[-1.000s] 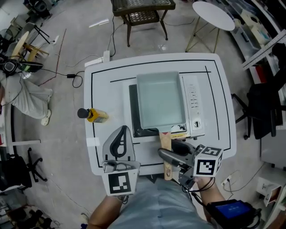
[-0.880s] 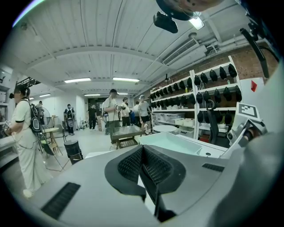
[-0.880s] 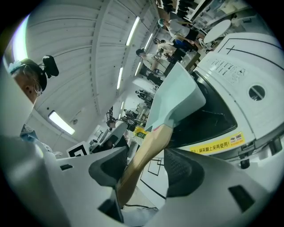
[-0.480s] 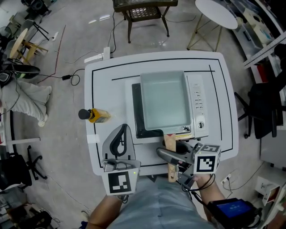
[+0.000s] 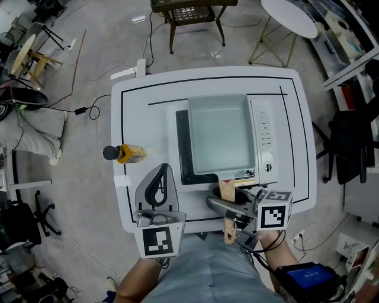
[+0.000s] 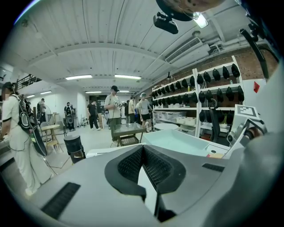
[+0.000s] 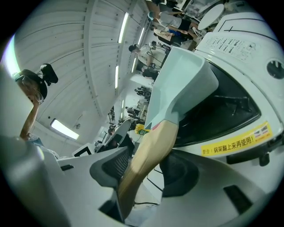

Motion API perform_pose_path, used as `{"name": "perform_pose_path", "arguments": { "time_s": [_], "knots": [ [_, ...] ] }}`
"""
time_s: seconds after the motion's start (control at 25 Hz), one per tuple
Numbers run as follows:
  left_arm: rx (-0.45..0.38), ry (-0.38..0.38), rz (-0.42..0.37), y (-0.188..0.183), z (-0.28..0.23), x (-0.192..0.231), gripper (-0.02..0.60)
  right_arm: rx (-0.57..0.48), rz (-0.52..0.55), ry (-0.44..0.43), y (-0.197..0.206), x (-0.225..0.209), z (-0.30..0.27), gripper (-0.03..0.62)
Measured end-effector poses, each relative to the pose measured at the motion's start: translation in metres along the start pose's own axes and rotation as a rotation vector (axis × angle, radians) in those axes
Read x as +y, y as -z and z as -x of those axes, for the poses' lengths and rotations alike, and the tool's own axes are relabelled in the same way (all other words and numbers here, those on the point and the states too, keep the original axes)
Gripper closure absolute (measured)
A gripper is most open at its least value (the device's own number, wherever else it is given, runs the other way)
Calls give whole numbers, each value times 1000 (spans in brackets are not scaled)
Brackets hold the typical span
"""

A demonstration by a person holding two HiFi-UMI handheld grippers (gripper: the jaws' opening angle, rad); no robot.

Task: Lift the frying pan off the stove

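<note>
A pale blue-green square frying pan (image 5: pixel 222 136) with a wooden handle (image 5: pixel 227 195) is over the black top of a white induction stove (image 5: pixel 265 139). My right gripper (image 5: pixel 228 208) is shut on the handle at the table's front edge. In the right gripper view the handle (image 7: pixel 148 150) runs between the pads, and the pan (image 7: pixel 177 84) sits tilted with a dark gap between it and the stove (image 7: pixel 239 48). My left gripper (image 5: pixel 161 173) rests shut and empty to the front left of the stove. The left gripper view shows the left gripper (image 6: pixel 144 170) with the pan (image 6: pixel 177 142) beyond it.
A yellow bottle with a black cap (image 5: pixel 124 153) lies on the white table (image 5: pixel 142 100), left of the stove. Beyond the table's far edge stand a wicker stool (image 5: pixel 189 15) and a round white side table (image 5: pixel 290 18). Cables trail on the floor at left.
The pan has shifted slightly right over the stove, showing more black cooktop on its left. My right gripper stays on the handle. The left gripper has not moved.
</note>
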State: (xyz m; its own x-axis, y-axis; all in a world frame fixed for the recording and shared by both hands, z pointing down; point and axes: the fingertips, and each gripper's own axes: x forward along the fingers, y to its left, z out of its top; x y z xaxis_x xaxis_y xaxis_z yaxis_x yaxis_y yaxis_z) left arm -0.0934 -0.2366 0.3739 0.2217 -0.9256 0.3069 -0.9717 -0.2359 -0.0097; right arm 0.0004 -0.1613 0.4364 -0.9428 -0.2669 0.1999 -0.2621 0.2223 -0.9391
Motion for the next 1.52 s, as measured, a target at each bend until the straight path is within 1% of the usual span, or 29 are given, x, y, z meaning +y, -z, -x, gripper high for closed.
{"name": "perform_pose_path", "arguments": {
  "time_s": [0.36,1.12,1.52],
  "knots": [
    [1,-8,0,-2,-2,3,565,26,-25,-9,0,1,-3,364],
    [7,-7,2,-3,-8,8,565,58,-101,-21,3,2,-7,419],
    [5,-9,3,-6,-7,12,565,79,-136,2,9,0,-8,474]
  ]
}}
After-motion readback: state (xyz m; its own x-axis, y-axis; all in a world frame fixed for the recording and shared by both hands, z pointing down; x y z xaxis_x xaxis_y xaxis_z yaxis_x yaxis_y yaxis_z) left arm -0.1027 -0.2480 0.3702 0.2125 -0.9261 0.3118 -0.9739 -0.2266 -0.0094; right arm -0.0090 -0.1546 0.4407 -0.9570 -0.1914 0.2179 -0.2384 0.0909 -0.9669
